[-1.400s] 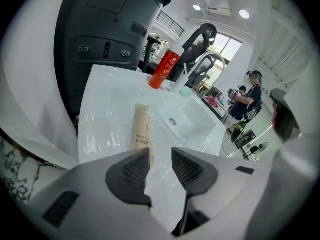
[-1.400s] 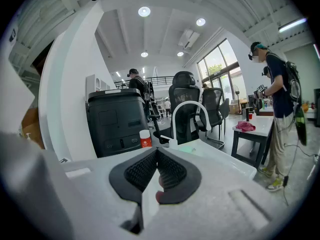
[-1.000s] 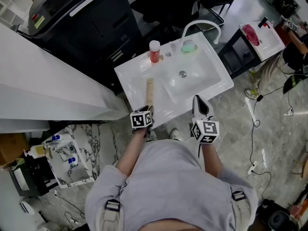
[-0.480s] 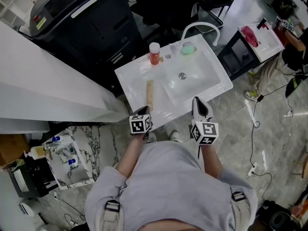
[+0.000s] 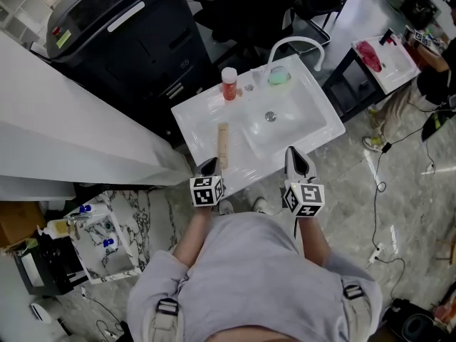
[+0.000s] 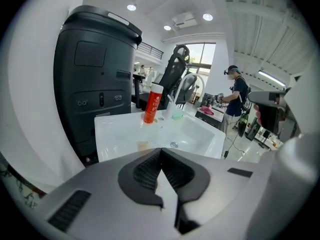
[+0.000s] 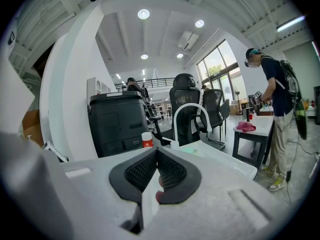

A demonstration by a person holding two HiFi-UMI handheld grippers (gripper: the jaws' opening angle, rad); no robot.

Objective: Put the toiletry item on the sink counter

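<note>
Progress: placing judged done | beige stick (image 5: 222,142) is laid on bench (image 5: 196,116), beside basin (image 5: 285,123) | left gripper (image 5: 209,167) fingers pressed together, empty | right gripper (image 5: 294,154) likewise | nothing left

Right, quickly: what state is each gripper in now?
Left gripper: closed, holding nothing.
Right gripper: closed, holding nothing.

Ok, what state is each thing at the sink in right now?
Left gripper: jaws shut, empty.
Right gripper: jaws shut, empty.
Tan toiletry item: lying flat on the counter.
Red bottle: upright, cap on.
</note>
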